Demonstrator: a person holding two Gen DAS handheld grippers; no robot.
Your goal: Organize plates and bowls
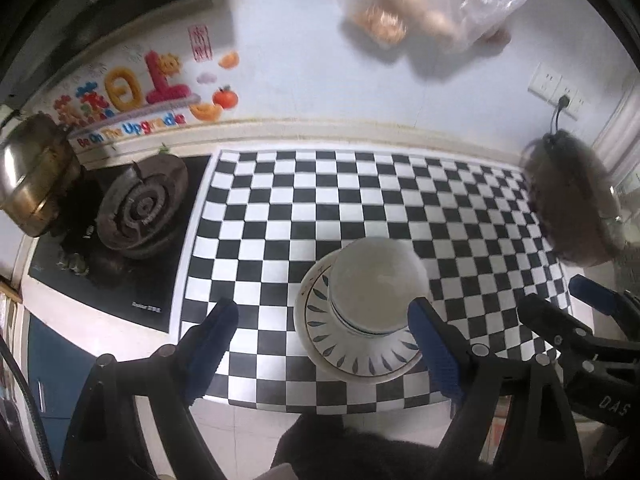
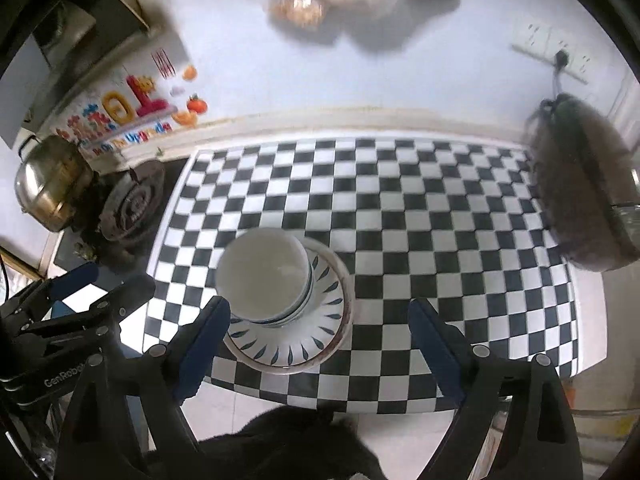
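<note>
A stack of white bowls [image 1: 374, 280] [image 2: 264, 272] stands on stacked plates with a blue leaf pattern [image 1: 352, 354] [image 2: 288, 344], near the front edge of the checkered mat [image 1: 360, 188] [image 2: 400, 208]. My left gripper [image 1: 320, 340] is open and empty; the stack sits between its fingers, close to the right finger. My right gripper [image 2: 320, 336] is open and empty; the stack is close to its left finger. Each gripper shows at the edge of the other's view, the right one in the left wrist view [image 1: 576, 316] and the left one in the right wrist view [image 2: 88, 288].
A gas burner [image 1: 142, 208] [image 2: 132, 204] and a steel kettle [image 1: 32, 176] [image 2: 52, 180] are at the left. A round dark appliance [image 1: 572, 200] [image 2: 584, 192] stands at the right. A plastic bag of food [image 1: 420, 4] hangs on the wall. The counter's front edge is just below the plates.
</note>
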